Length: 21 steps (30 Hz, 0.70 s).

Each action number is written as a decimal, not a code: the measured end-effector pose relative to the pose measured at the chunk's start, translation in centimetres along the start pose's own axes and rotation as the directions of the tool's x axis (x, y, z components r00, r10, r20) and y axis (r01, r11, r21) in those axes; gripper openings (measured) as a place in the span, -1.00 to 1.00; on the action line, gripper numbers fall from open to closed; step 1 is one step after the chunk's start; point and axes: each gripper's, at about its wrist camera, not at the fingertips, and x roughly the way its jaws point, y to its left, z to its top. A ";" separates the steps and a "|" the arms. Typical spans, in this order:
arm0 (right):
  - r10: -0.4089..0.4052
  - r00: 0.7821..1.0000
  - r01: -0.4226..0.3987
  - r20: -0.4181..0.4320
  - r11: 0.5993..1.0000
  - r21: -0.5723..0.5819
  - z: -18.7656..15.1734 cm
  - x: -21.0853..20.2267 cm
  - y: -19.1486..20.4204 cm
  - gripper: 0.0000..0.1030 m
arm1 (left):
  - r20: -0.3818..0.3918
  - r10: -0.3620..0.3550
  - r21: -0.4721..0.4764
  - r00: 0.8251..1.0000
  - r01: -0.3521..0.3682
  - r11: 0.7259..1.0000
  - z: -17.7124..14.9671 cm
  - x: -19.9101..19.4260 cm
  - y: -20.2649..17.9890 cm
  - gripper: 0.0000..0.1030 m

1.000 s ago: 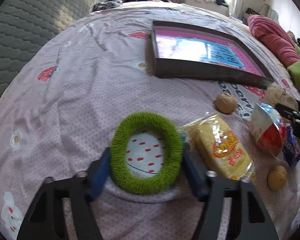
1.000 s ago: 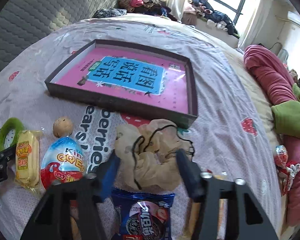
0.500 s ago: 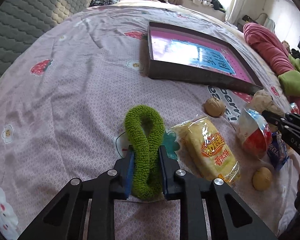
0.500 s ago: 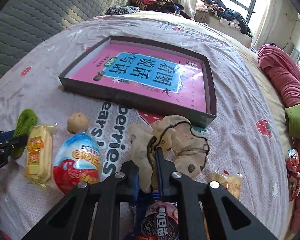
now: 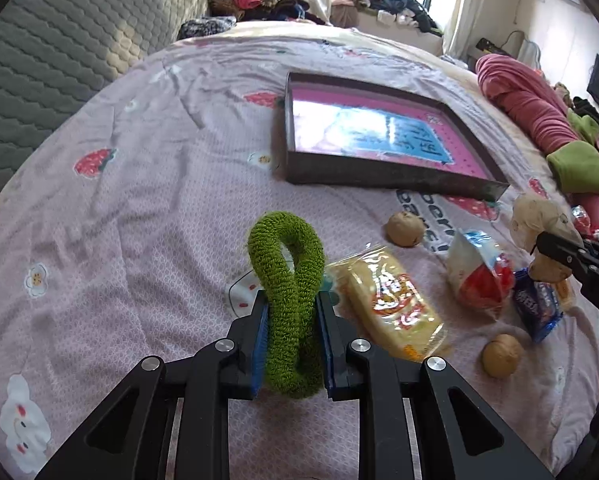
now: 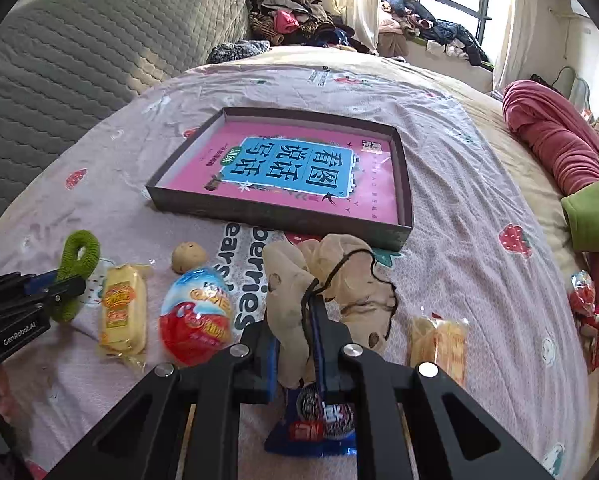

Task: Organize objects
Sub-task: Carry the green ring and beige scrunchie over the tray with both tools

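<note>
Your left gripper (image 5: 291, 344) pinches the green scrunchie (image 5: 287, 280), your right gripper (image 6: 297, 344) the beige scrunchie (image 6: 331, 276), bare bedsheet (image 5: 147, 208) stretching ahead-left toward the tray's near wall (image 6: 275, 216).

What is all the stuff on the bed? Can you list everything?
green scrunchie: one, green, pinched in the left gripper
beige cloth: one, beige with dark cord, pinched in the right gripper
box lid: one, dark rim, pink and blue inside, farther up the bed
yellow snack packs: two, yellow, on the sheet
chocolate egg: one, red and white, on the sheet
walnuts: two, brown
blue packet: one, under the right gripper
left gripper: shut
right gripper: shut
</note>
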 end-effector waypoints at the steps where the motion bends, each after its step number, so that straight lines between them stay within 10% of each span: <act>1: 0.002 1.000 -0.002 0.006 1.000 0.008 -0.1 -0.3 0.0 -0.72 | 0.004 -0.002 0.001 1.000 0.002 1.000 0.0 -0.2 -0.1 -0.56; 21: 0.056 0.993 -0.061 0.104 0.997 0.050 -1.8 -7.8 1.0 -0.72 | 0.119 -0.031 0.064 0.992 0.023 0.998 -1.8 -7.4 -5.0 -0.56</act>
